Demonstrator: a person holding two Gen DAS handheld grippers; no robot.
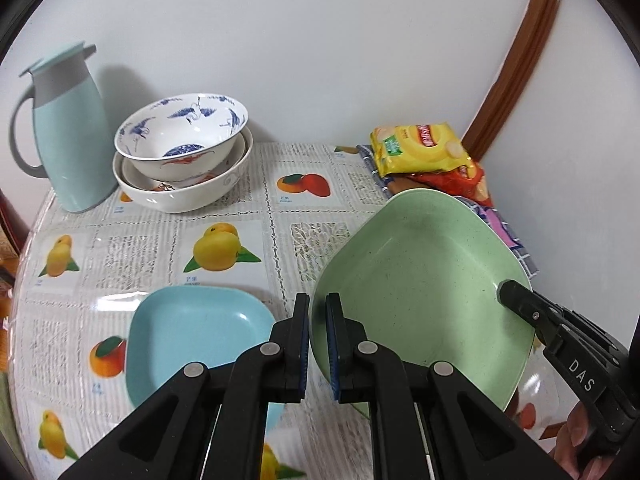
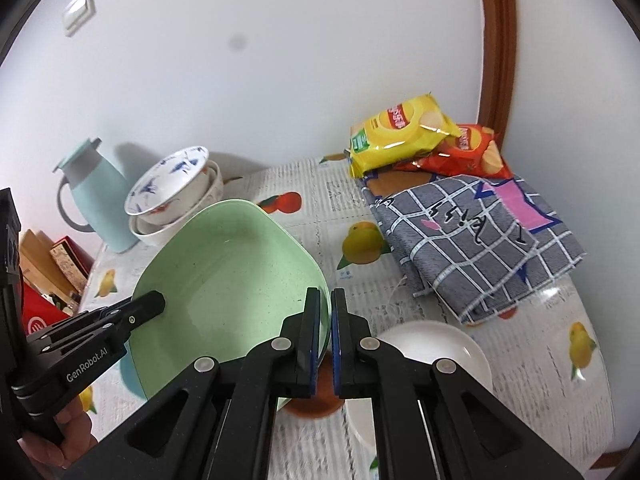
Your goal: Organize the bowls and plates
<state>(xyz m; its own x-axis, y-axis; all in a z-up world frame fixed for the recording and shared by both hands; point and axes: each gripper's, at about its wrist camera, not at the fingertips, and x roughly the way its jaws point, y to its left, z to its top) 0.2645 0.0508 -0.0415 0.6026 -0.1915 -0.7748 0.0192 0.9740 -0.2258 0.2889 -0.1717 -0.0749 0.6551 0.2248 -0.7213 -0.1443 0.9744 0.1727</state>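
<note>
Both grippers hold a green square plate [image 1: 420,280] above the table, tilted. My left gripper [image 1: 318,312] is shut on its left rim. My right gripper [image 2: 326,312] is shut on its right rim; the plate also shows in the right wrist view [image 2: 228,272]. A blue square plate [image 1: 192,332] lies flat on the table below and to the left. Stacked bowls, the top one with blue crane patterns [image 1: 180,132], sit at the back left. A white plate [image 2: 436,348] and an orange-brown dish [image 2: 316,404] lie under my right gripper.
A pale blue jug [image 1: 68,136] stands at the back left by the wall. Yellow and red snack bags [image 2: 400,136] and a grey checked cloth [image 2: 480,240] lie at the back right. Boxes [image 2: 48,276] sit beyond the table's left edge.
</note>
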